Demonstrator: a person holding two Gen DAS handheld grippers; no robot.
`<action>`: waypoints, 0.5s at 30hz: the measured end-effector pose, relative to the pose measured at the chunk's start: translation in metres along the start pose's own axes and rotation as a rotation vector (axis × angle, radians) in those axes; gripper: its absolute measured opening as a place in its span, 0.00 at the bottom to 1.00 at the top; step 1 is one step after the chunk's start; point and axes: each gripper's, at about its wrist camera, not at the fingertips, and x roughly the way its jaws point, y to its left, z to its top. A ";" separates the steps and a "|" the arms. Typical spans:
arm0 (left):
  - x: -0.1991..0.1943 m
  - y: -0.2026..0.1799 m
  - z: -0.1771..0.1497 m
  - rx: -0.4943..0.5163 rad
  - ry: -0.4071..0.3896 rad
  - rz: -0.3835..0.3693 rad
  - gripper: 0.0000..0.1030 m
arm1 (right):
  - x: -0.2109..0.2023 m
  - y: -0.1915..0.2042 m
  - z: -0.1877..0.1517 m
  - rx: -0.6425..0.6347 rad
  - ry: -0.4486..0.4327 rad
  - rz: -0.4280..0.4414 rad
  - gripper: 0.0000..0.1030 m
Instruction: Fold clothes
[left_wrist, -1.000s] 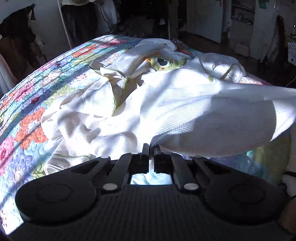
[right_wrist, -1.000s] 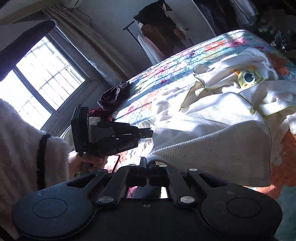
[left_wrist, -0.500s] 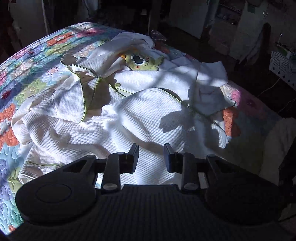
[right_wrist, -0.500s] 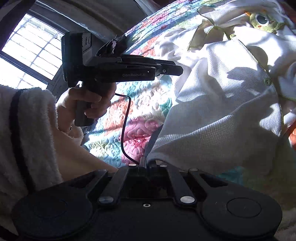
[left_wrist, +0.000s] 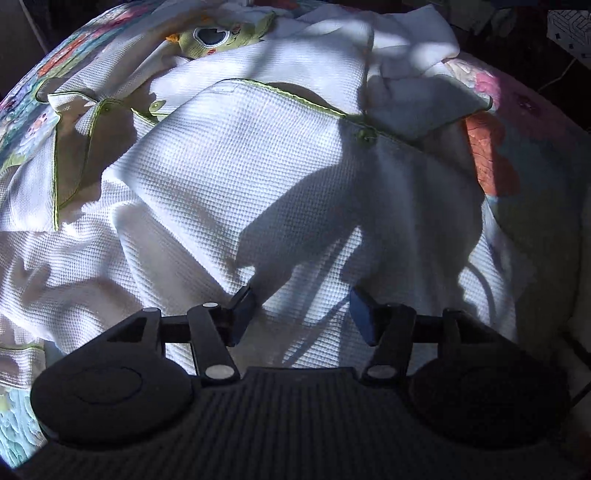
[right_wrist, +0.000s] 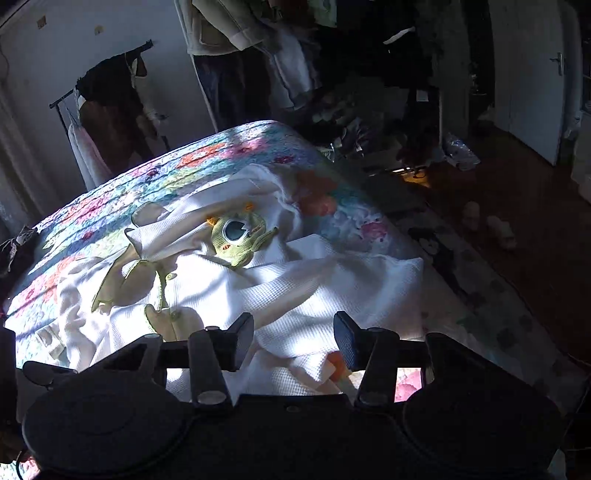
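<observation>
White waffle-knit garment (left_wrist: 236, 177) spread rumpled on quilted bed (right_wrist: 207, 155), just ahead of both sets of jaws; collar and green patch (right_wrist: 240, 236) at far end, long axis running away. Left gripper (left_wrist: 301, 314) and right gripper (right_wrist: 293, 339): jaws opening, nothing clamped.

Floral quilt (right_wrist: 229, 155) on bed; clothes rack (right_wrist: 107, 88); white door (right_wrist: 532, 74).
</observation>
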 end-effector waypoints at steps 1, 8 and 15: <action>-0.001 0.002 0.001 -0.011 -0.003 -0.004 0.57 | 0.008 -0.008 0.003 -0.004 0.000 -0.030 0.55; -0.003 0.024 -0.002 -0.087 0.001 -0.006 0.57 | 0.063 -0.049 0.000 -0.048 -0.073 -0.180 0.60; -0.006 0.040 -0.011 -0.138 0.002 -0.006 0.57 | 0.119 -0.082 -0.009 -0.035 -0.030 -0.112 0.66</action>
